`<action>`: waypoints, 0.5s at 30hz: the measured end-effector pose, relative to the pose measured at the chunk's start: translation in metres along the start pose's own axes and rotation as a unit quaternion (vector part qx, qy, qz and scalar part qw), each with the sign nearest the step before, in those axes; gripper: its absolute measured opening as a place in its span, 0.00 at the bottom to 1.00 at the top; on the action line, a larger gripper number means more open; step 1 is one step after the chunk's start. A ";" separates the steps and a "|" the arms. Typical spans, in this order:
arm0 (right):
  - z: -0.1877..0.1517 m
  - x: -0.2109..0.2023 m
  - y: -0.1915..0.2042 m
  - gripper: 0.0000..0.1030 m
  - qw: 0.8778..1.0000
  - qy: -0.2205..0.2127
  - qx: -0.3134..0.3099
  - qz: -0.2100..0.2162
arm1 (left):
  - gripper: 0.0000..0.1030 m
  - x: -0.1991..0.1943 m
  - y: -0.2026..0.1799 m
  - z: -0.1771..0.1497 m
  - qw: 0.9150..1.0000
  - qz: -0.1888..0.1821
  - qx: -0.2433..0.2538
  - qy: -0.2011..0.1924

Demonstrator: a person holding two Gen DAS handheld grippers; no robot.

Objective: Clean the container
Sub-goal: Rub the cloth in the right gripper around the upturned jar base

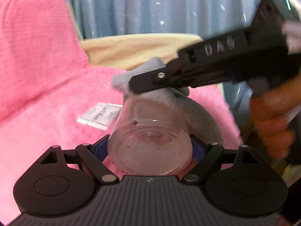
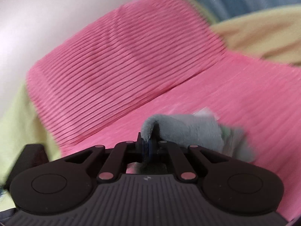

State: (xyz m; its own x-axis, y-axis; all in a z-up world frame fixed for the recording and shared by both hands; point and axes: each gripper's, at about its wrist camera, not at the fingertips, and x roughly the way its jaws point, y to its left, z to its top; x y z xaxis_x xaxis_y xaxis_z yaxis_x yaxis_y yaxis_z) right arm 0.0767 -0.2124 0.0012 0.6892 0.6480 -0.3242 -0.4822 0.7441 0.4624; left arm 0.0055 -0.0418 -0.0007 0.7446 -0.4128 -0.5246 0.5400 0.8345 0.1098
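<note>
- Between the two black fingers of the left gripper sits the clear, round glass container, clamped across its base, which faces the left wrist camera; the blue pads touch the glass on both sides.
- Outward from that grip, the container's long axis runs straight away from the left gripper, so its mouth points at the far end, toward the pink ribbed blanket.
- At that far end the right gripper comes in from the right, lying crosswise over the mouth, with its fingers closed narrow on a soft grey fleece cloth.
- Seen from the right wrist, the same cloth bunches out just past the pinched pads and trails right; the container itself I cannot make out there.
- Brown specks cling to the inside near the base, the end farthest from the cloth.
- My judgement: the wiping is partway, and the cloth must travel down the long axis toward the left gripper to reach those specks.
- A white paper label lies on the blanket, left of the container.
</note>
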 end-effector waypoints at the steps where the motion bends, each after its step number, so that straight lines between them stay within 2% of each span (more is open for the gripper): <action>1: 0.000 0.000 0.000 0.02 1.000 0.000 0.000 0.000 | 0.83 0.000 -0.002 0.000 1.000 0.003 0.009 0.001; 8: 0.000 0.002 0.000 0.02 1.000 0.001 -0.003 0.001 | 0.83 0.002 -0.017 0.000 0.998 0.018 0.057 0.000; 15: 0.001 0.004 0.001 0.02 1.000 0.002 -0.005 0.002 | 0.83 0.002 -0.016 0.000 0.998 0.015 0.059 0.001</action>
State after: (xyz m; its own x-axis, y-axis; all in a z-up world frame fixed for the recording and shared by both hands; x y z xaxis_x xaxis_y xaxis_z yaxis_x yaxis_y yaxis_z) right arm 0.0795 -0.2093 0.0010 0.6847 0.6518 -0.3259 -0.4907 0.7430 0.4550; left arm -0.0016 -0.0563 -0.0041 0.7598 -0.3882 -0.5215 0.5605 0.7976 0.2228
